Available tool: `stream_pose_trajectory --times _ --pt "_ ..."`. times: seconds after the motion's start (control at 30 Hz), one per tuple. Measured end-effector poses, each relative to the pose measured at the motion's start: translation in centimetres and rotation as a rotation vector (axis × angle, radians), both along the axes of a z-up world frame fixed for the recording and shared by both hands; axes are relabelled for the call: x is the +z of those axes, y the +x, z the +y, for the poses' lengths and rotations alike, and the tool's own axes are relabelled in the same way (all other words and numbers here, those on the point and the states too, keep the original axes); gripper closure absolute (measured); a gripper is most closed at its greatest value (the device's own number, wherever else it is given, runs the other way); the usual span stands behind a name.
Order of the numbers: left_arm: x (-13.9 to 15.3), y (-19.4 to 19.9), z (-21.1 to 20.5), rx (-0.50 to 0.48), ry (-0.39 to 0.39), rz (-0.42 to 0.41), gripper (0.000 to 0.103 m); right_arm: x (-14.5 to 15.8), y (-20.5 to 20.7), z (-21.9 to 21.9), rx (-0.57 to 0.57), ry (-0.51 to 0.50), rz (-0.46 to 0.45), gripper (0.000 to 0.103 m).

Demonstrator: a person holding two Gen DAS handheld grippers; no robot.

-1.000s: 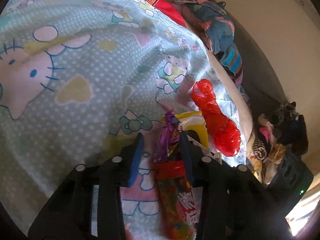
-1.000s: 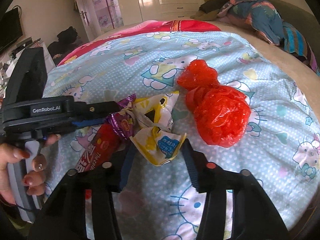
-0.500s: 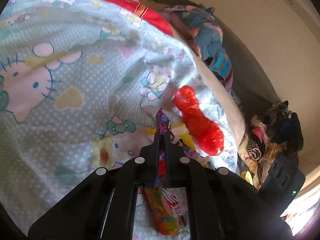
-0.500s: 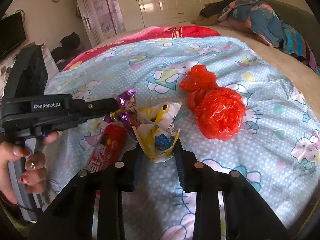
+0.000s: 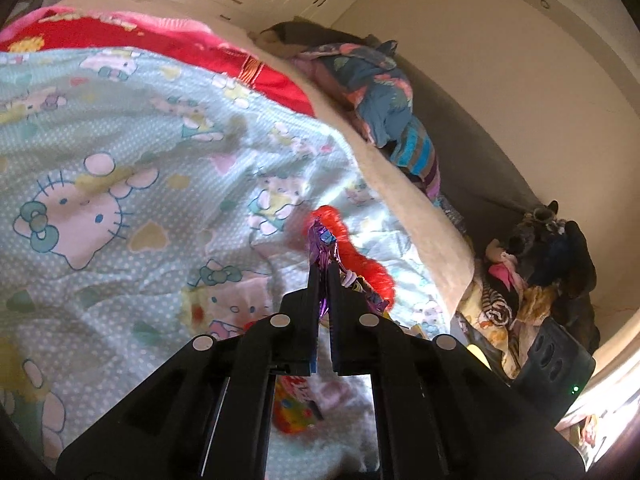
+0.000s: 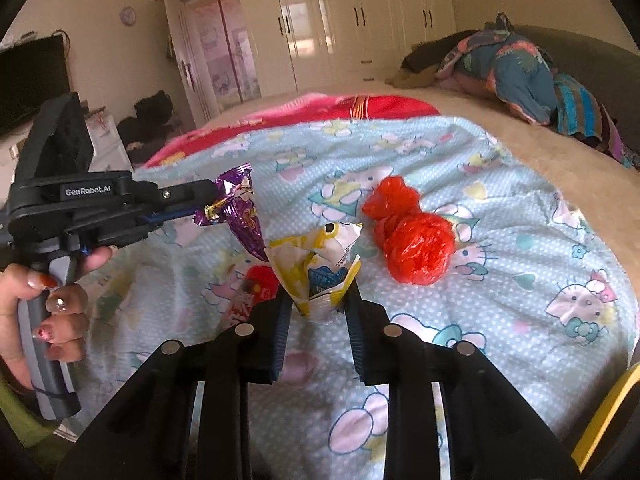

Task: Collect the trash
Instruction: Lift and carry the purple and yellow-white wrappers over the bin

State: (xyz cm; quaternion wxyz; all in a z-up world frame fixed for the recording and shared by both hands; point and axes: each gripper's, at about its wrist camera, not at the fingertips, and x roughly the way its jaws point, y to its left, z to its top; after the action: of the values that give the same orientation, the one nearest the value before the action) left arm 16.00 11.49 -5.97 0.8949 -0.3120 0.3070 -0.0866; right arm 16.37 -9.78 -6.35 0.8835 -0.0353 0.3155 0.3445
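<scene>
My left gripper (image 5: 324,276) is shut on a purple foil wrapper (image 5: 322,244) and holds it above the Hello Kitty blanket (image 5: 120,168). In the right wrist view the left gripper (image 6: 200,204) shows at left with the purple wrapper (image 6: 240,216) hanging from it. My right gripper (image 6: 316,300) is shut on a crumpled yellow and white wrapper (image 6: 316,268), lifted off the blanket (image 6: 500,280). A red plastic bag (image 6: 412,240) lies on the blanket just right of it; it also shows in the left wrist view (image 5: 360,260). A red snack packet (image 6: 256,288) lies below the wrappers.
A pile of blue patterned clothes (image 6: 520,68) lies at the bed's far right. White wardrobes (image 6: 340,20) and a TV (image 6: 32,76) stand behind. Clutter and soft toys (image 5: 532,264) sit beside the bed. A yellow edge (image 6: 608,412) shows at lower right.
Both grippers closed on their wrappers and rose: the left lifted the purple wrapper off the blanket, the right lifted the yellow and white one. The red packet stayed down.
</scene>
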Motion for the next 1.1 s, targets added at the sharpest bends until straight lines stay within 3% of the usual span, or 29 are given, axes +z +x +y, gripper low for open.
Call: stream_pose_trajectory --times 0.47,1.1 --pt "4.2 -1.8 -4.2 -0.093 0.043 -0.099 0.101 2.8 -1.8 -5.6 -0.118 0.052 -0.041 0.078" --pt "6.1 -3.2 -10.6 -0.249 0.082 -0.149 0.101 4.3 -3.4 -13.6 -0.300 0.076 -0.066 0.078"
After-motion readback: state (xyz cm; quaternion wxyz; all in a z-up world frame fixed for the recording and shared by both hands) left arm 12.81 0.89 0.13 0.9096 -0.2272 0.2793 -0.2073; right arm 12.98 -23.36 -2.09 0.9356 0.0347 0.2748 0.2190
